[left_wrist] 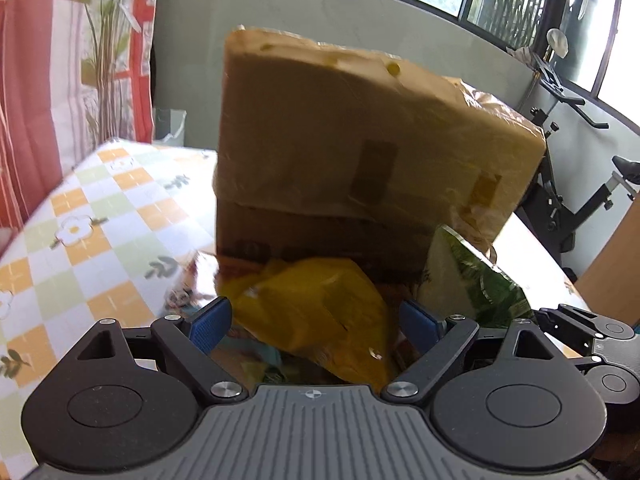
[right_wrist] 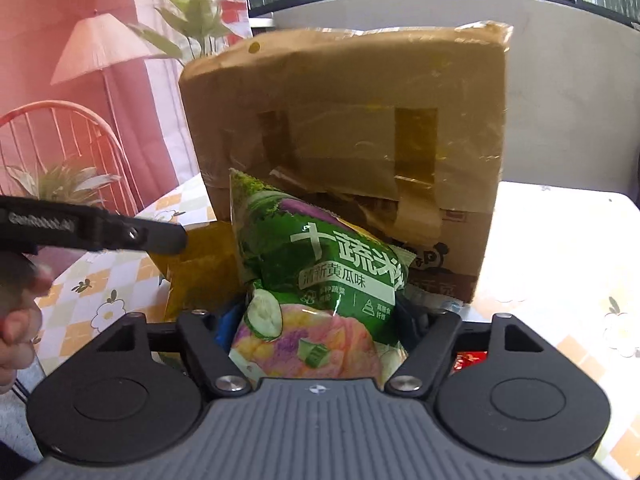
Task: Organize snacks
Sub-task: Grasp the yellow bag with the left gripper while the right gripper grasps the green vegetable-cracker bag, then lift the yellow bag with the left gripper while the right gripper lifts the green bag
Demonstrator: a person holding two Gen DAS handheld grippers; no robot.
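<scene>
We are seeing only the near face of the tall brown cardboard box (left_wrist: 360,152), wrapped in glossy tape; its inside is hidden from us. In front of it, on the checkered orange and green plastic tablecloth (left_wrist: 92,216), snack packs are lying in a heap, partly covering each other. The left gripper (left_wrist: 316,320) is standing wide apart around a crinkled yellow foil bag (left_wrist: 316,316); we cannot tell if the blue ribbed pads (left_wrist: 210,322) are touching it. The right gripper (right_wrist: 316,320) is closing on a shiny green cucumber snack bag (right_wrist: 320,264); its pads are mostly hidden behind the bag.
</scene>
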